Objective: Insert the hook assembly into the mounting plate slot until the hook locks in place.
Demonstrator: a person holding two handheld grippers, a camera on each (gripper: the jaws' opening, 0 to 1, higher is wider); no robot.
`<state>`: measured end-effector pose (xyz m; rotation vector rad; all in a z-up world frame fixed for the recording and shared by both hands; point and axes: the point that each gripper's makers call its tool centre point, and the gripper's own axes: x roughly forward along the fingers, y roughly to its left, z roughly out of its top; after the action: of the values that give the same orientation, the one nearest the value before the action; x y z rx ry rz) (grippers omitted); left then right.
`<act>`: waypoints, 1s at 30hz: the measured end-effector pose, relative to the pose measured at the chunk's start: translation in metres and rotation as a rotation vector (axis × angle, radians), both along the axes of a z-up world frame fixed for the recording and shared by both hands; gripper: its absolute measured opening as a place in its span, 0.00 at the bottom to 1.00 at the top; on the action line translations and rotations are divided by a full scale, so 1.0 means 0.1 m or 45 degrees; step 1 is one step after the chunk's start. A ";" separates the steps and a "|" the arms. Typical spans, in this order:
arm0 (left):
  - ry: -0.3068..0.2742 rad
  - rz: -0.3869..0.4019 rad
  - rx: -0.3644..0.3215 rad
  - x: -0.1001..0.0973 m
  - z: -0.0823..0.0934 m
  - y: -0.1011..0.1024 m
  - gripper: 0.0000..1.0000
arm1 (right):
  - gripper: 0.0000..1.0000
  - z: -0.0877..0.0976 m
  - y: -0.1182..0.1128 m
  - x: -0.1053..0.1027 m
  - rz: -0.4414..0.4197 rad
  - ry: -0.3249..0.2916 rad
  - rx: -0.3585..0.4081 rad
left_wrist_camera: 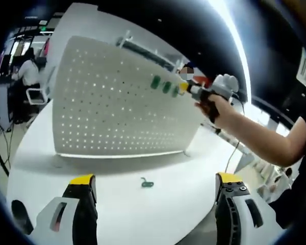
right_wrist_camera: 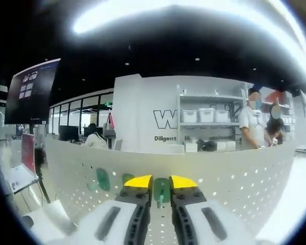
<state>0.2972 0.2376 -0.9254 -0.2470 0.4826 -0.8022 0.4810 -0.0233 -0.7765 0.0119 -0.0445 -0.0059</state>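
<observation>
A white pegboard plate point(left_wrist_camera: 117, 107) stands upright on the round white table point(left_wrist_camera: 158, 214). Two green hooks point(left_wrist_camera: 155, 81) sit in its upper right holes. In the left gripper view, my right gripper point(left_wrist_camera: 186, 88), held by a hand, presses a third green hook point(left_wrist_camera: 175, 91) against the board beside them. In the right gripper view, my right gripper point(right_wrist_camera: 160, 182) is shut on that green hook point(right_wrist_camera: 161, 194) at the pegboard plate point(right_wrist_camera: 234, 178), with a mounted hook point(right_wrist_camera: 103, 179) to its left. My left gripper point(left_wrist_camera: 155, 178) hangs open over the table, near a loose green hook point(left_wrist_camera: 147, 182).
The table's edge curves off to the left and right of the board. A person's forearm point(left_wrist_camera: 260, 138) reaches in from the right. Behind the board are shelves with bins point(right_wrist_camera: 204, 116), standing people point(right_wrist_camera: 254, 127), a dark screen point(right_wrist_camera: 33, 92) and a seated person point(left_wrist_camera: 28, 71).
</observation>
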 end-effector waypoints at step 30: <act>0.112 -0.098 0.126 -0.37 -0.37 -0.24 0.98 | 0.17 -0.25 -0.26 -1.18 0.051 0.113 -0.033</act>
<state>0.2599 0.2137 -0.9623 -0.1736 0.6161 -0.8425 0.3627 -0.0494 -0.8012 -0.0137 0.0445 0.0344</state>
